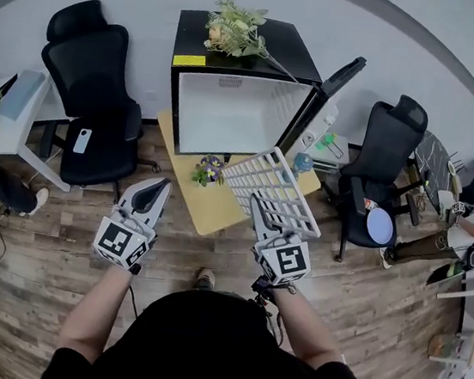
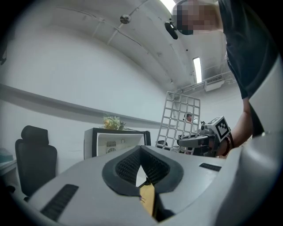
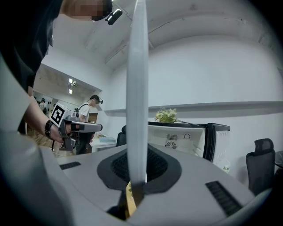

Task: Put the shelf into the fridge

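Right gripper view is showing the right gripper (image 3: 137, 176) clamping the white shelf (image 3: 136, 88) edge-on; the left gripper (image 2: 142, 168) is holding its jaws together, apparently empty.

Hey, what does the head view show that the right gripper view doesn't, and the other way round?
Only the head view: the grid face of the white wire shelf, the yellow low table, the small pot of purple flowers on it, and the wooden floor. Only the right gripper view: the shelf edge-on, clamped between the jaws of the right gripper, plus a person standing in the background. Both: the open black fridge with a leafy bouquet on top, and the left gripper.
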Action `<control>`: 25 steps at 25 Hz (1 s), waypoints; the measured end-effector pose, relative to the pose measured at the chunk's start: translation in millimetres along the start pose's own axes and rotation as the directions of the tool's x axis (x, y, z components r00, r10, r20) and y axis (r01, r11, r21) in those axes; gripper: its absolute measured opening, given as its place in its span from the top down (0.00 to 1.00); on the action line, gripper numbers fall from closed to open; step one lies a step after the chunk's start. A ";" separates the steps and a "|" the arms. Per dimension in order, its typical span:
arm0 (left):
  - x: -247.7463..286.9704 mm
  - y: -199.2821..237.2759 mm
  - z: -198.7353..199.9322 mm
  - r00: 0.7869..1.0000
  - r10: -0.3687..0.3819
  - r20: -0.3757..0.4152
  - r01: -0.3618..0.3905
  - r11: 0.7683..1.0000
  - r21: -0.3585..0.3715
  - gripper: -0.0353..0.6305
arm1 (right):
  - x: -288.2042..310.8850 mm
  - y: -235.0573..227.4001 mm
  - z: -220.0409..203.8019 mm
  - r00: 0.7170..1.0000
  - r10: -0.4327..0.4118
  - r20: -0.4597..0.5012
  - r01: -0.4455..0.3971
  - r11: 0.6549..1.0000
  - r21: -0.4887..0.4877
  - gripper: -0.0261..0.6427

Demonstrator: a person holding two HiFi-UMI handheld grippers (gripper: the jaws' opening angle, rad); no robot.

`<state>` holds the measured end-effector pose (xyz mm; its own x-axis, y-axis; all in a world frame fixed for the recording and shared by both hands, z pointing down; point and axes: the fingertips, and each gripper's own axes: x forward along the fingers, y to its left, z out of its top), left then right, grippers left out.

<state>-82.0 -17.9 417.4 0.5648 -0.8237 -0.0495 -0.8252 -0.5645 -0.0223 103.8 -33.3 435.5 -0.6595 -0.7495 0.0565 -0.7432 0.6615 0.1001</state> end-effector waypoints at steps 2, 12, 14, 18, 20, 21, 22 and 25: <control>10.0 0.1 0.0 1.000 0.011 -0.002 -0.011 1.000 0.004 0.92 | 5.7 -5.0 -0.8 1.000 0.027 0.003 -0.027 1.000 -0.002 0.90; 52.9 -7.7 -5.7 0.999 0.039 -0.024 -0.039 0.999 0.011 0.92 | 29.5 -29.3 -2.5 0.991 0.127 0.053 -0.126 0.992 -0.015 0.90; 55.4 -8.5 -7.3 0.999 0.042 -0.031 -0.042 0.999 0.015 0.92 | 33.9 -32.6 -2.3 0.989 0.133 0.060 -0.133 0.991 -0.012 0.90; 59.2 -5.2 -5.9 0.998 0.061 -0.034 -0.060 0.998 0.030 0.92 | 40.1 -38.0 -2.3 0.988 0.138 0.072 -0.139 0.990 0.010 0.90; 61.5 -2.2 -2.2 0.997 0.069 -0.025 -0.068 0.997 0.043 0.92 | 43.9 -40.2 -1.2 0.987 0.140 0.078 -0.141 0.990 0.005 0.90; 62.5 0.1 -0.7 0.997 0.073 -0.019 -0.072 0.996 0.047 0.92 | 46.2 -41.2 -0.8 0.987 0.140 0.081 -0.140 0.990 0.002 0.90; 63.2 2.6 0.4 0.997 0.077 -0.015 -0.076 0.996 0.049 0.92 | 48.8 -42.0 -0.4 0.987 0.139 0.083 -0.139 0.990 0.001 0.90; 66.1 10.5 2.9 0.996 0.085 -0.003 -0.084 0.995 0.050 0.92 | 55.0 -44.8 1.5 0.987 0.131 0.088 -0.132 0.991 0.002 0.90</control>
<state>-53.3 -78.1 411.0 0.4931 -0.8687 -0.0480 -0.8693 -0.4897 -0.0675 100.7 -104.1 432.7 -0.7586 -0.6513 -0.0180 -0.6500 0.7546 0.0895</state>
